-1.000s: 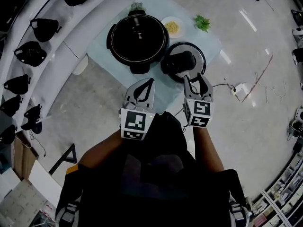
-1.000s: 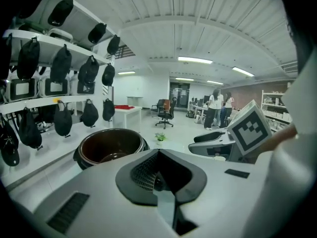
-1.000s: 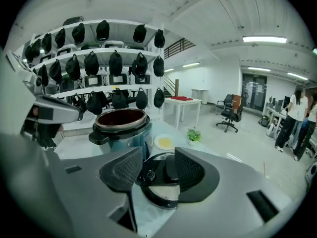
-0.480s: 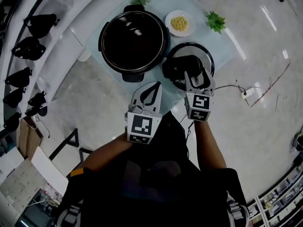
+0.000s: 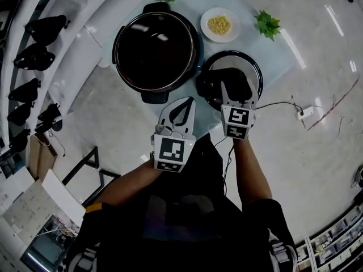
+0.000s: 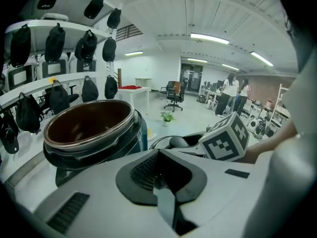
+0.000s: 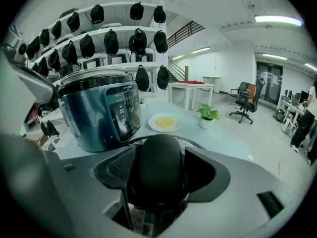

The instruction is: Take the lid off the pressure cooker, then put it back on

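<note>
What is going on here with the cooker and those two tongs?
A person works over a table with tongs in each hand. The pressure cooker stands open, and its lid lies beside it on the table. The right tongs have just been opening and straddle the lid's black handle without pressing on it. The left tongs are shut and empty, near the cooker's front. The lid is off and not yet put back on.
</note>
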### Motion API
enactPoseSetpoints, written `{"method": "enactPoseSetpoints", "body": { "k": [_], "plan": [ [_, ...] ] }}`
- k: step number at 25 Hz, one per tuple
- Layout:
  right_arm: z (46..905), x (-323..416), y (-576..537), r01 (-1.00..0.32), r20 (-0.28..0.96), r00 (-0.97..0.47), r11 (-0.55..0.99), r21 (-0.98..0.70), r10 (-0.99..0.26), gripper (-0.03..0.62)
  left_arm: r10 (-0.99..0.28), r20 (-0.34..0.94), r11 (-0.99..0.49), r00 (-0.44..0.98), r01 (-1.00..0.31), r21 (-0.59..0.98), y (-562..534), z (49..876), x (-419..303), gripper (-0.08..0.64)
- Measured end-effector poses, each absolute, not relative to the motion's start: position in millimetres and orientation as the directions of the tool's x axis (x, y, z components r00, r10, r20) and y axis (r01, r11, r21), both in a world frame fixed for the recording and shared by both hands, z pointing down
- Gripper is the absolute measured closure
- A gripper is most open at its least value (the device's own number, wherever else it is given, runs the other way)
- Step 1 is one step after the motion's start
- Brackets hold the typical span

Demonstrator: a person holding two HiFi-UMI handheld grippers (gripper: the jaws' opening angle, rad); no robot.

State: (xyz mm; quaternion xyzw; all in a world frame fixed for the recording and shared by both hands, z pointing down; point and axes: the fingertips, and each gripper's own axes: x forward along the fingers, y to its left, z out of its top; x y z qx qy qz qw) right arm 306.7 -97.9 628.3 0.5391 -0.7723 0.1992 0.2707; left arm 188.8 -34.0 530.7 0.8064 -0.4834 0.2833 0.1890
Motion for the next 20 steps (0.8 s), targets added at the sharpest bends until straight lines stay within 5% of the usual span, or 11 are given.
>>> {"method": "enactPoseSetpoints", "body": {
  "k": [20],
  "plan": [
    [644, 309, -95, -0.952, 0.660, -0.240, 0.307, -0.015, -0.712, 0.299, -0.683, 0.619, -0.498, 0.389, -0.867, -0.005, -33, 507, 197, 0.553]
  ]
}}
